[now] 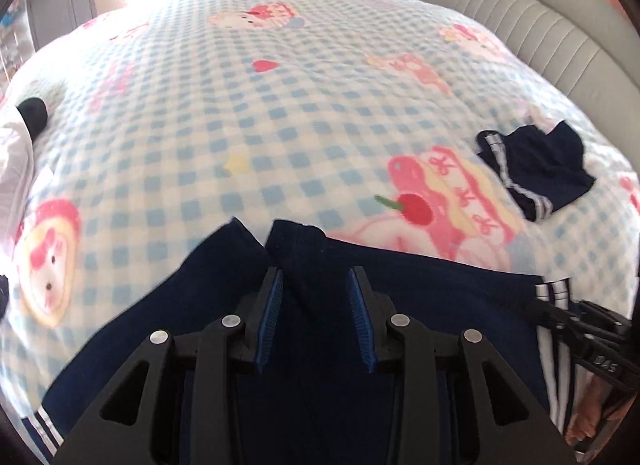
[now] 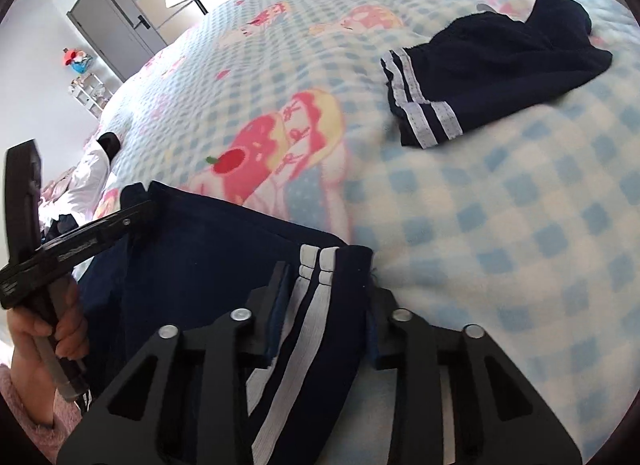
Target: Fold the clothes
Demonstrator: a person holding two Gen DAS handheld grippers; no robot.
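At nine o'clock in the left wrist view a white garment (image 1: 12,161) with something black beside it lies bunched at the edge of the bed, well clear of the work. Lower centre, the left gripper (image 1: 316,285) points down at the navy trousers (image 1: 420,281) spread on the checked blanket (image 1: 248,121); its blue pads (image 1: 270,309) stand narrowly apart with a raised fold of navy cloth between them, but I cannot tell whether they actually press on it. Towards three o'clock the right gripper (image 2: 326,277) is clamped on the striped side seam at the trousers' upper corner, white stripes and navy hem bunched tight between its pads. The trousers' top edge runs roughly from nine o'clock to three o'clock across both views, one tool at each end of it, and the rest of the cloth trails back under the tools toward six o'clock. So a fold would most likely carry this edge forward, toward twelve o'clock, over open blanket, with both hands equally near. Further right, at about two o'clock, a second small navy garment with white stripes (image 2: 492,69) lies crumpled by itself, well apart from both tools and nearer the right one. No basket or other container shows.
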